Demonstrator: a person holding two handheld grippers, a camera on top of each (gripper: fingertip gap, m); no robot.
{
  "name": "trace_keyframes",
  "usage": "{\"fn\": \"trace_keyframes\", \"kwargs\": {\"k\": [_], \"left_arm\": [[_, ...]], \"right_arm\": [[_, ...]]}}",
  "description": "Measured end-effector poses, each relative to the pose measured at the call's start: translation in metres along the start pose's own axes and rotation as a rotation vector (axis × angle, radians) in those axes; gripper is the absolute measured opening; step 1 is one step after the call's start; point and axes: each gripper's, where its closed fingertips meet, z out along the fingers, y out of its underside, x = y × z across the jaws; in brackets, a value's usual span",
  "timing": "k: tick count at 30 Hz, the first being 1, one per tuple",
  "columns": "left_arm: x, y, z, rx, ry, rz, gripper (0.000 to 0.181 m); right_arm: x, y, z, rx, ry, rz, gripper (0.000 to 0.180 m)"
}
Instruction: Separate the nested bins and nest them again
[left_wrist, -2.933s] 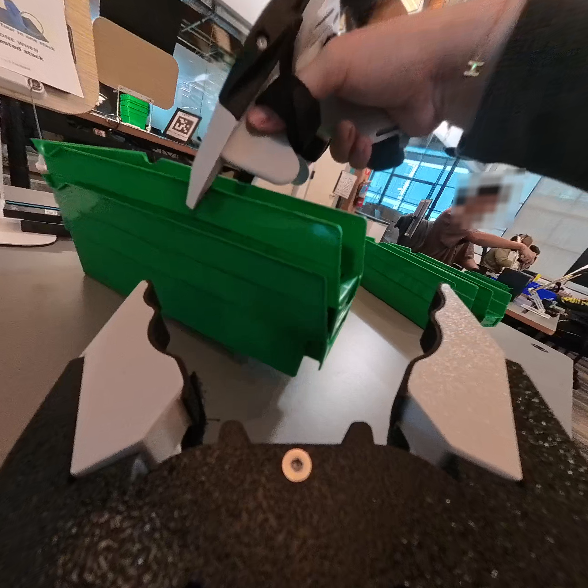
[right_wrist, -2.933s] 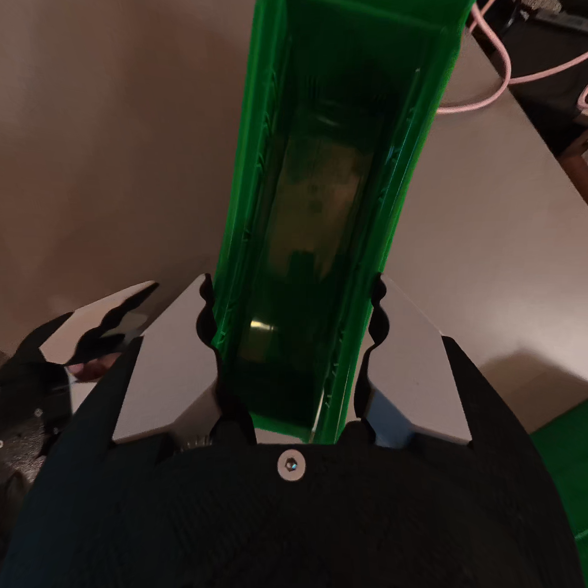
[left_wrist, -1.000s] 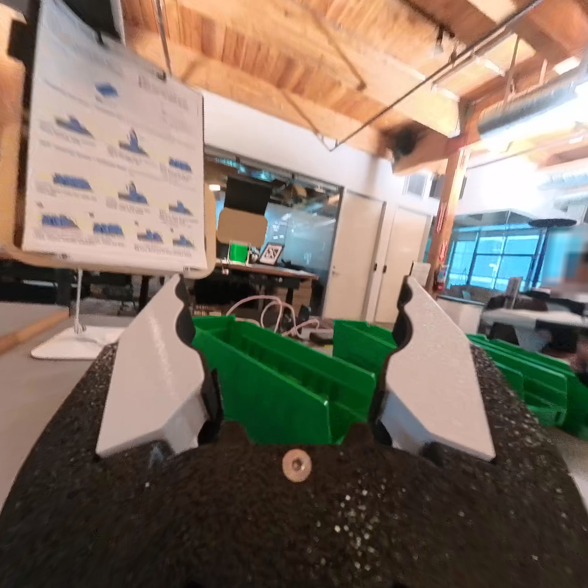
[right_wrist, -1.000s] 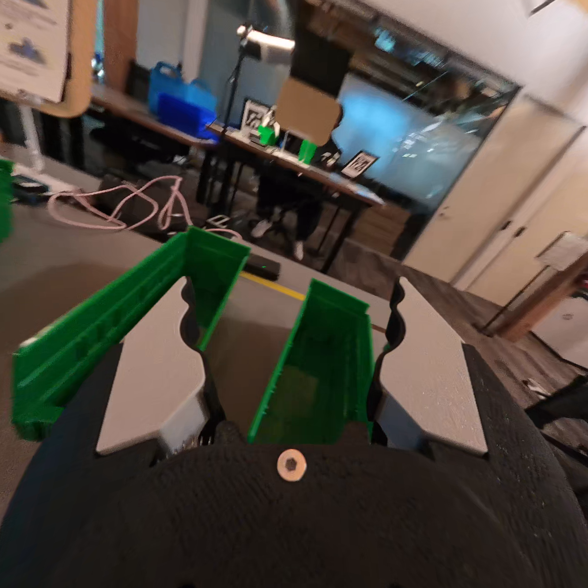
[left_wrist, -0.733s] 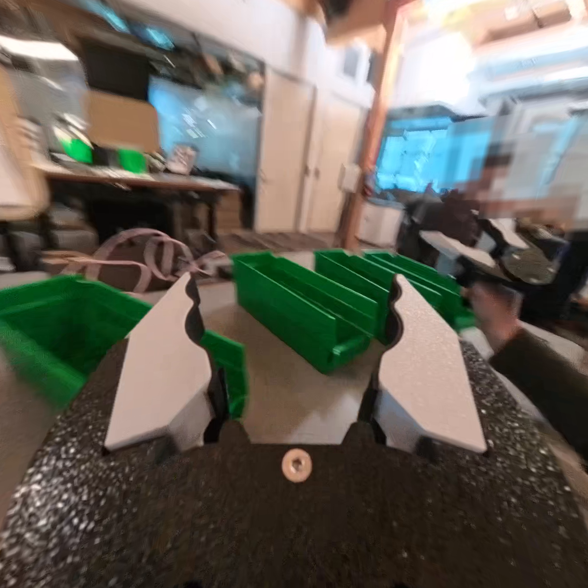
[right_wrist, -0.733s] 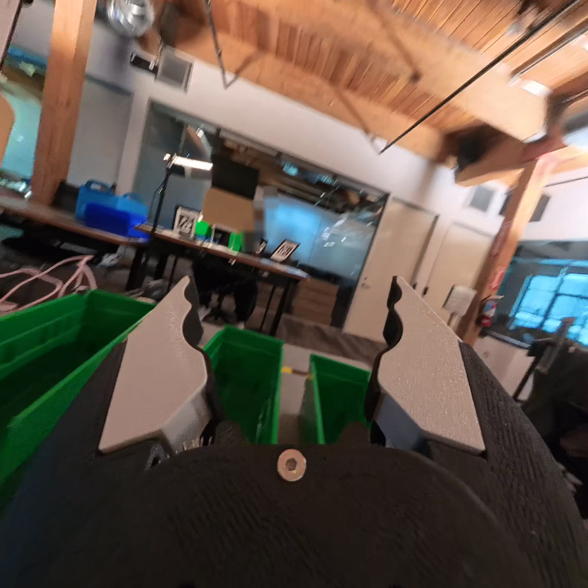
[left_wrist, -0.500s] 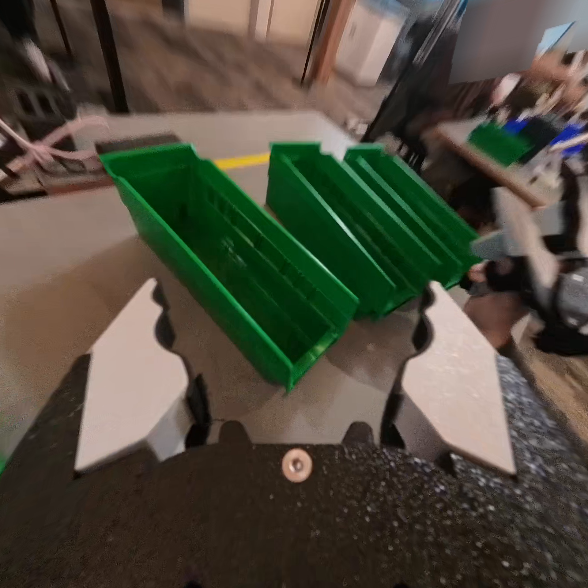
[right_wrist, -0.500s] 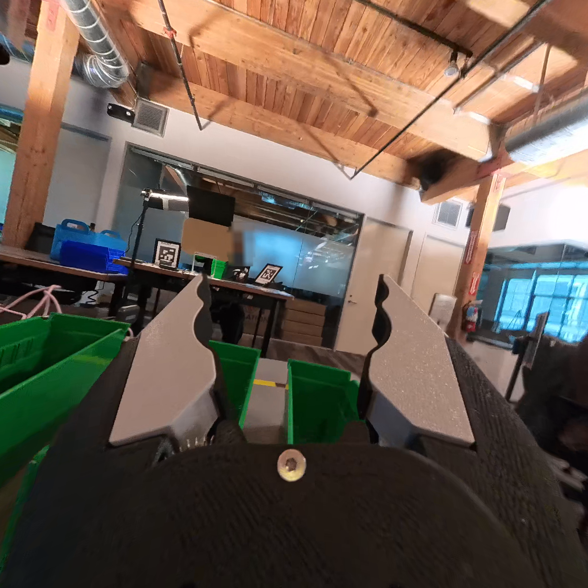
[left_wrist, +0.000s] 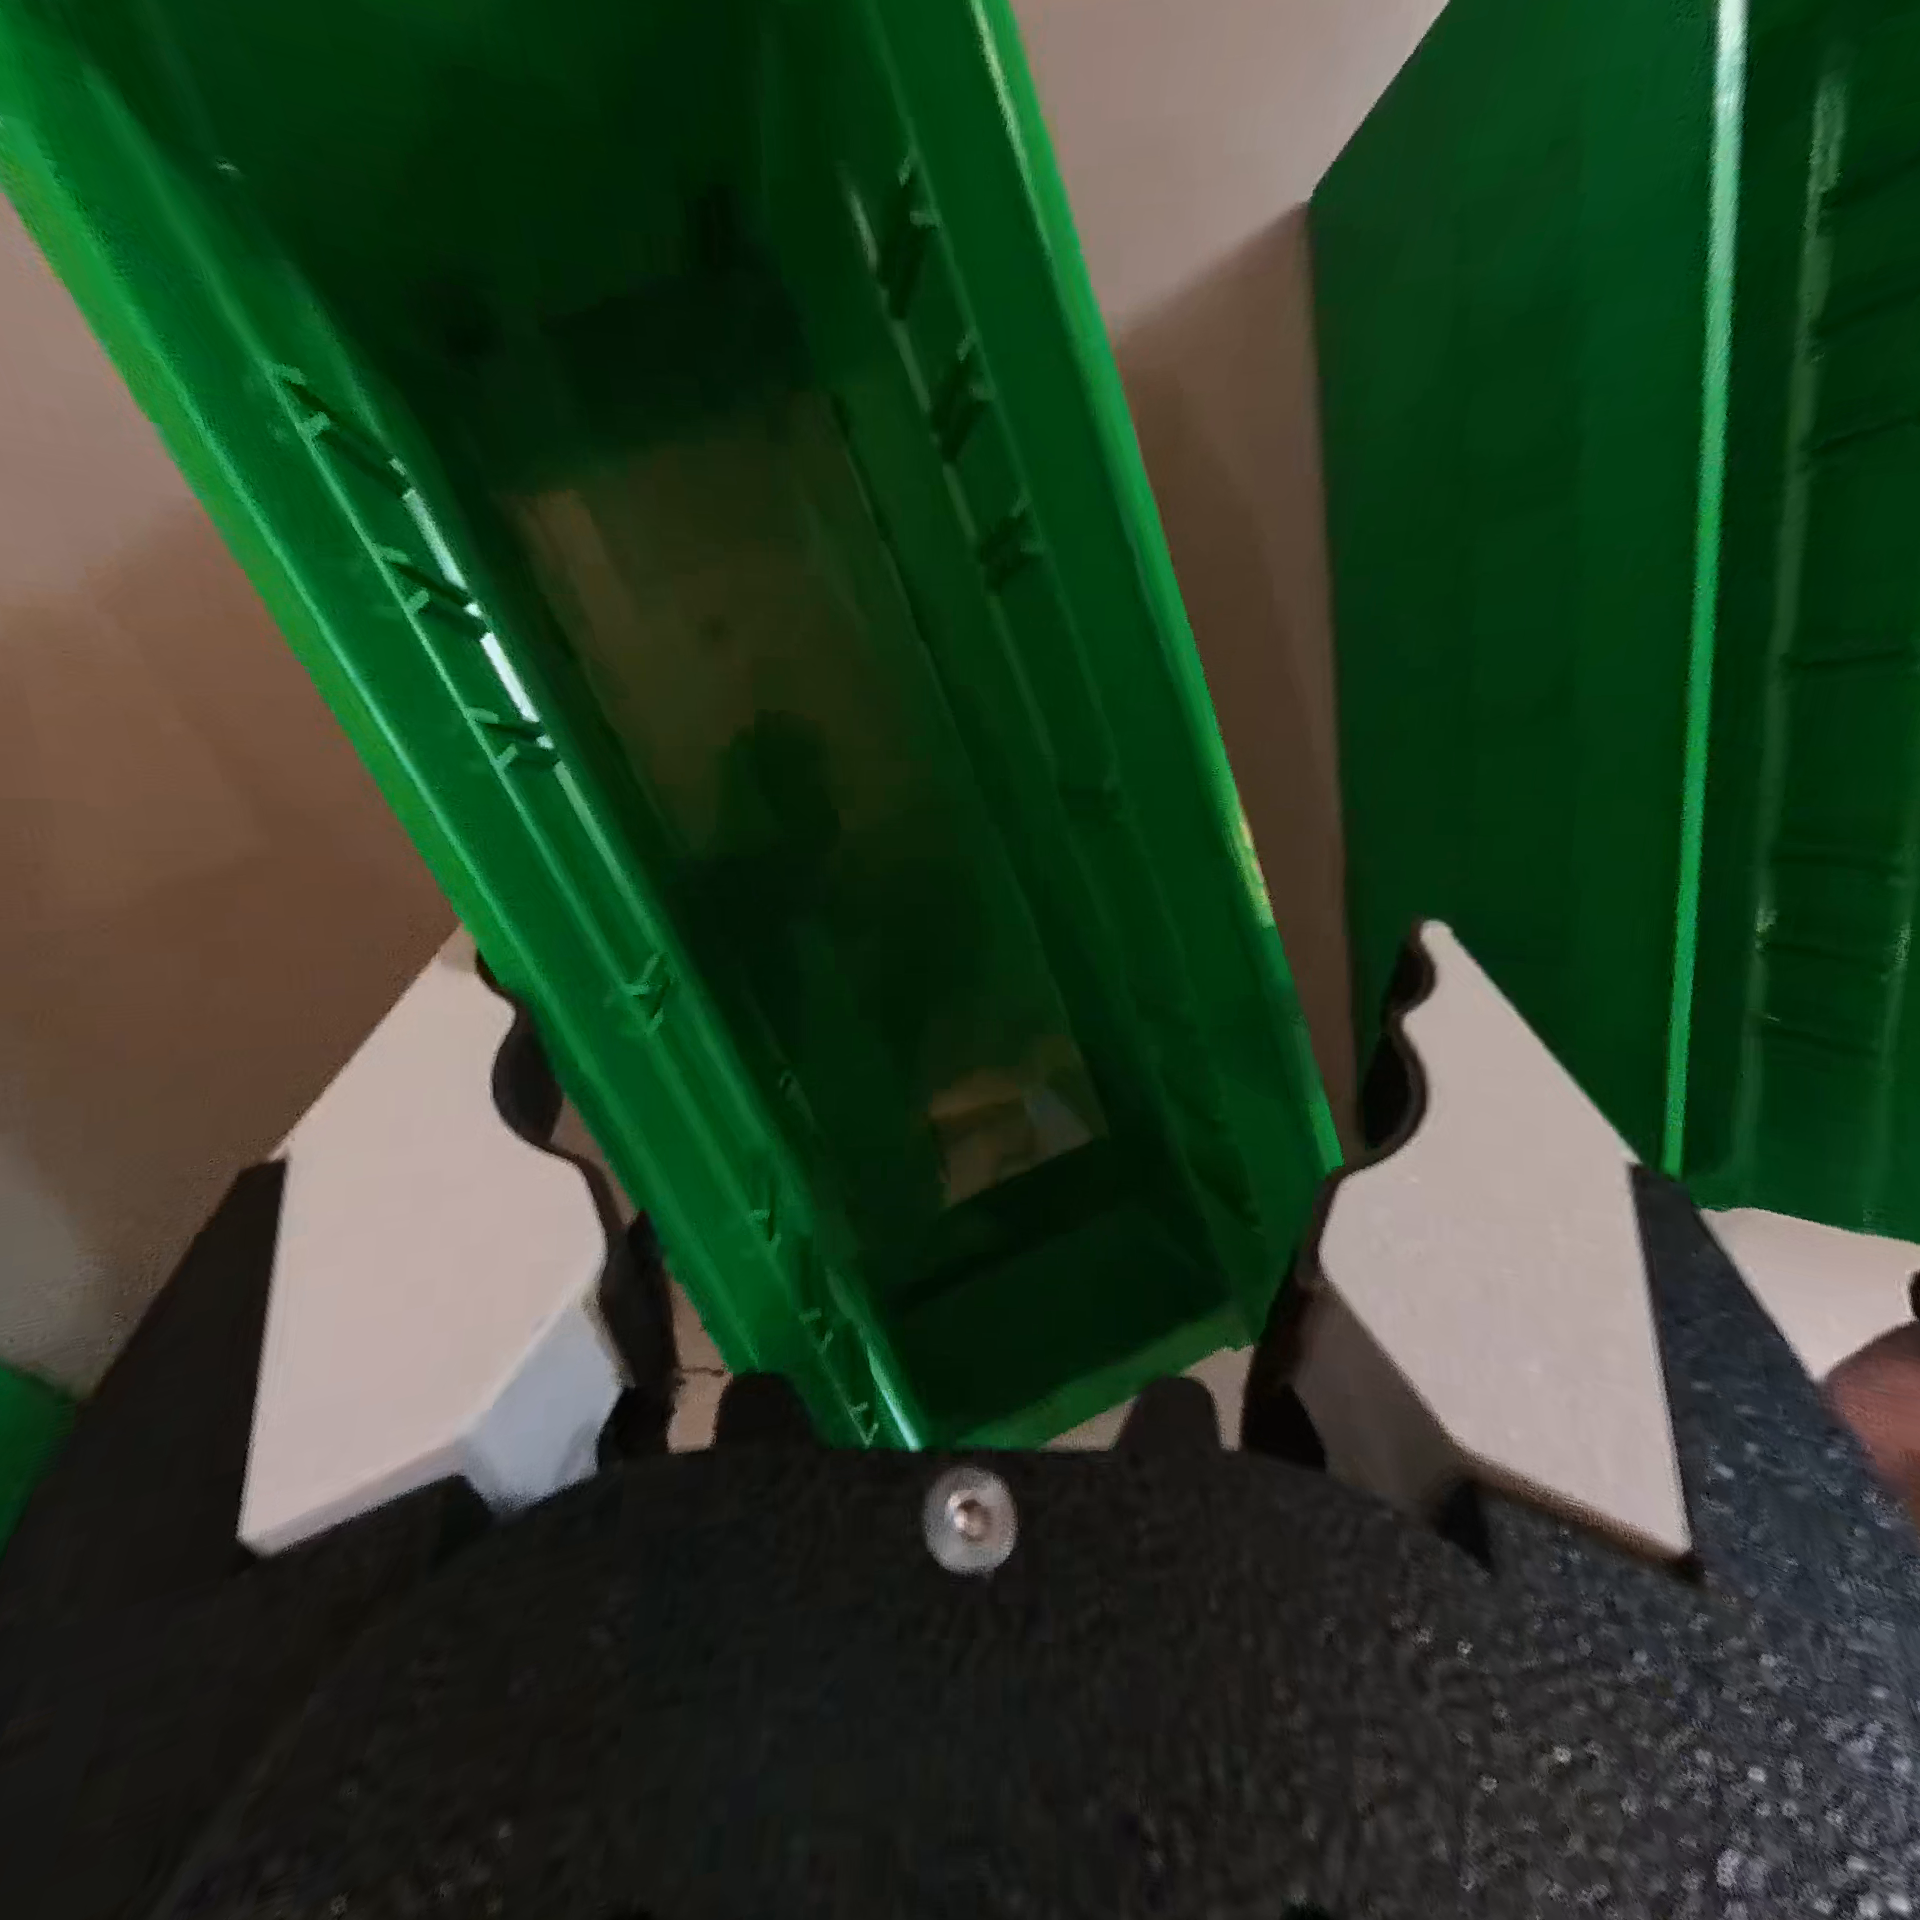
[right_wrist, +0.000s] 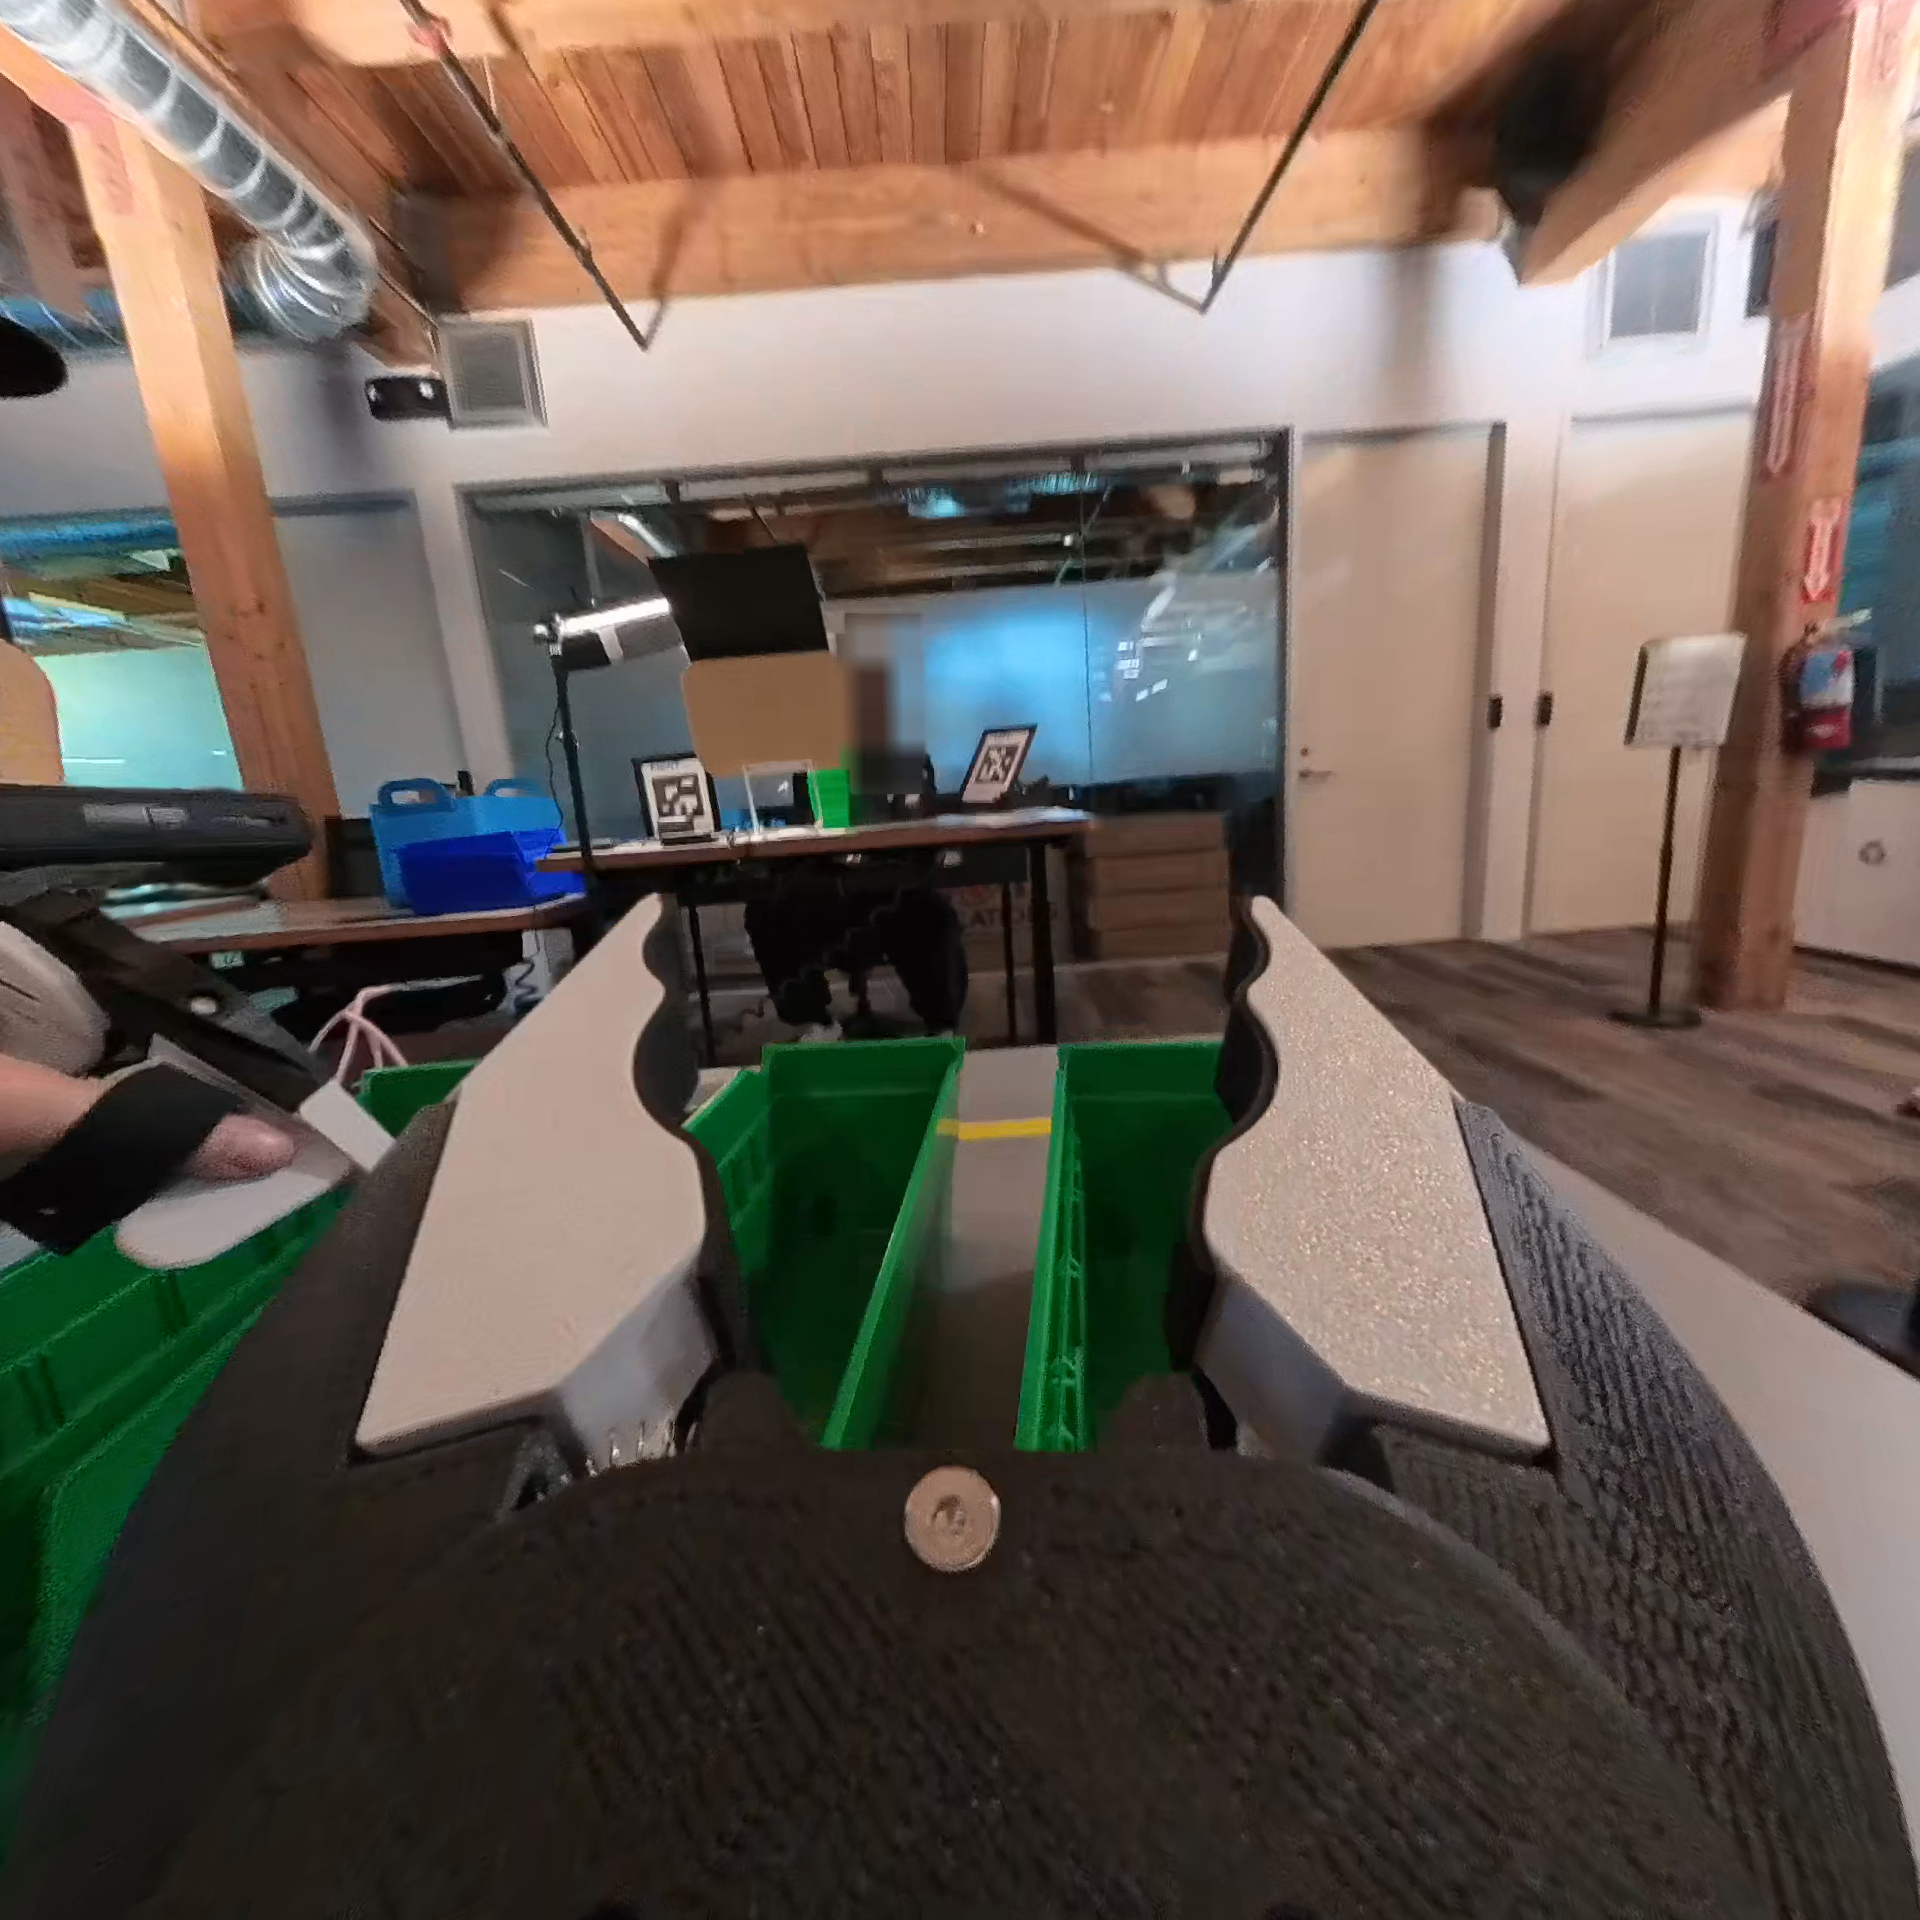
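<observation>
While you held the left gripper (left_wrist: 940, 1132) above the near end of a long green bin (left_wrist: 727, 665) on the counter (left_wrist: 156, 727), its jaws stood wide open astride that end, gripping nothing. A second green bin (left_wrist: 1621, 623) lay just beside it to the right. The right gripper (right_wrist: 956, 1174) was also open and empty, facing two separated bins (right_wrist: 842, 1174). These bins looked light, stiff and slick; take a thin side wall near an end.
</observation>
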Motion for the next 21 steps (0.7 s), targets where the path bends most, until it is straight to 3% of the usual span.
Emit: {"fn": "trace_keyframes", "kwargs": {"k": [6,11,18,21], "left_arm": [[-0.004,0.002,-0.005,-0.021,-0.014,0.017,0.117],[-0.02,0.012,-0.023,0.019,0.071,-0.009,0.103],[-0.041,-0.004,-0.123,0.209,0.32,-0.135,0.104],[-0.082,-0.004,-0.172,0.288,0.261,-0.234,0.104]], "right_arm": [[0.005,0.003,0.001,-0.021,-0.015,0.079,0.101],[0.003,-0.001,-0.001,0.004,-0.029,0.07,0.098],[0.007,-0.011,-0.007,0.07,-0.031,0.12,0.097],[0.013,-0.01,-0.007,0.07,-0.018,0.141,0.097]]}}
